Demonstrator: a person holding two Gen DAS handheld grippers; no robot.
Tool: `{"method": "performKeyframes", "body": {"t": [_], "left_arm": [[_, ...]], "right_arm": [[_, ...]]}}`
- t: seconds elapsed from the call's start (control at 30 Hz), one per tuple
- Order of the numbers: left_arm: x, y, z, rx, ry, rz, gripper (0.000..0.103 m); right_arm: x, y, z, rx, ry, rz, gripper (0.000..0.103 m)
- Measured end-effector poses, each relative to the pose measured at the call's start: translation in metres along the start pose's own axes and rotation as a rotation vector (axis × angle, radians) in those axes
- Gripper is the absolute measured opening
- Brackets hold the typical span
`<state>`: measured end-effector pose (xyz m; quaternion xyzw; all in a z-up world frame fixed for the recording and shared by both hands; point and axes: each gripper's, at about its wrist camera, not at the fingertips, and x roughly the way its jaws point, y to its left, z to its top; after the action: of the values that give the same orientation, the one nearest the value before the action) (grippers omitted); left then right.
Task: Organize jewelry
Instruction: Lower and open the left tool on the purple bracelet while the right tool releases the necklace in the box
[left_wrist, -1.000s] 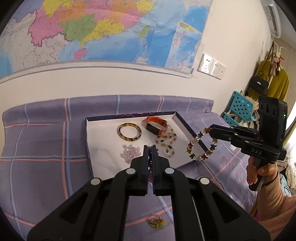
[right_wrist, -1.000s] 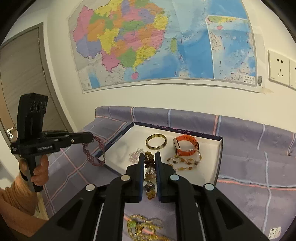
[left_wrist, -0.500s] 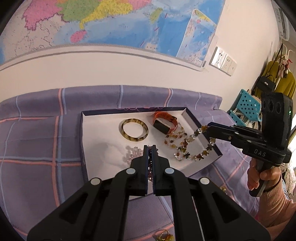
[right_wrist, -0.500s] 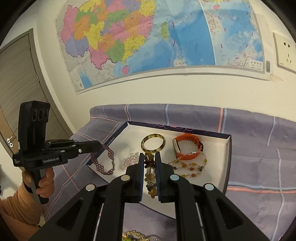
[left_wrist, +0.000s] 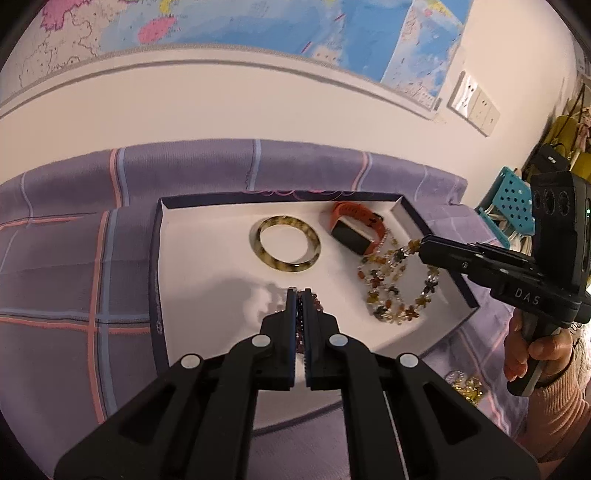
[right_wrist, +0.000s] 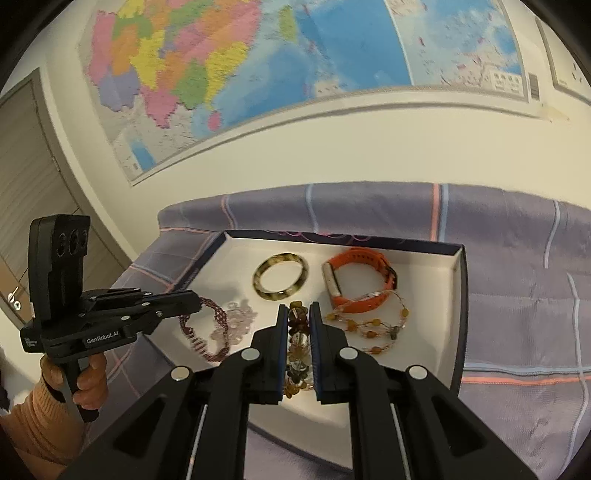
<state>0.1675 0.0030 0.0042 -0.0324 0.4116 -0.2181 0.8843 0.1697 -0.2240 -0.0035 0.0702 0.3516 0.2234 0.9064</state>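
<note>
A white tray with a dark rim (left_wrist: 207, 258) (right_wrist: 424, 354) lies on a purple bedspread. In it are a mottled bangle (left_wrist: 288, 244) (right_wrist: 280, 276), an orange watch (left_wrist: 356, 229) (right_wrist: 360, 280), a pale pink bead bracelet (right_wrist: 240, 321) and an amber bead string (right_wrist: 373, 325). My left gripper (left_wrist: 300, 293) (right_wrist: 194, 301) is shut on a dark red beaded bracelet (right_wrist: 207, 334) that hangs over the tray's left part. My right gripper (right_wrist: 298, 310) (left_wrist: 423, 245) is shut on a brown and clear beaded bracelet (left_wrist: 402, 299) (right_wrist: 297, 343) that droops onto the tray's right part.
A yellow bead piece (left_wrist: 463, 384) lies on the bedspread (left_wrist: 66, 258) right of the tray. A map (right_wrist: 258, 62) covers the wall behind. A door (right_wrist: 29, 192) is at the left; a teal crate (left_wrist: 513, 199) stands at the right.
Both grippers have moved forward and down over the tray with their bracelets. The brown bracelet now droops onto the tray floor; the dark red one hangs over the tray's left side.
</note>
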Motion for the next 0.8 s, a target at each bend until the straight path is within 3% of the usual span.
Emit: {"method": "performKeyframes", "body": {"t": [0.43, 0.6, 0.67, 0.8], "left_arm": [[0.027, 0.014, -0.001, -0.039, 0.067, 0.044, 0.004], [0.030, 0.015, -0.002, -0.037, 0.074, 0.056, 0.015], [0.028, 0.014, -0.003, -0.040, 0.075, 0.065, 0.033], [0.015, 0.016, -0.004, -0.059, 0.051, 0.069, 0.044]], "right_arm": [[0.020, -0.018, -0.003, 0.040, 0.042, -0.066, 0.011], [0.023, -0.022, -0.006, 0.048, 0.053, -0.099, 0.014], [0.023, -0.022, -0.007, 0.050, 0.054, -0.105, 0.015], [0.014, -0.019, -0.009, 0.041, 0.040, -0.112, 0.019]]}}
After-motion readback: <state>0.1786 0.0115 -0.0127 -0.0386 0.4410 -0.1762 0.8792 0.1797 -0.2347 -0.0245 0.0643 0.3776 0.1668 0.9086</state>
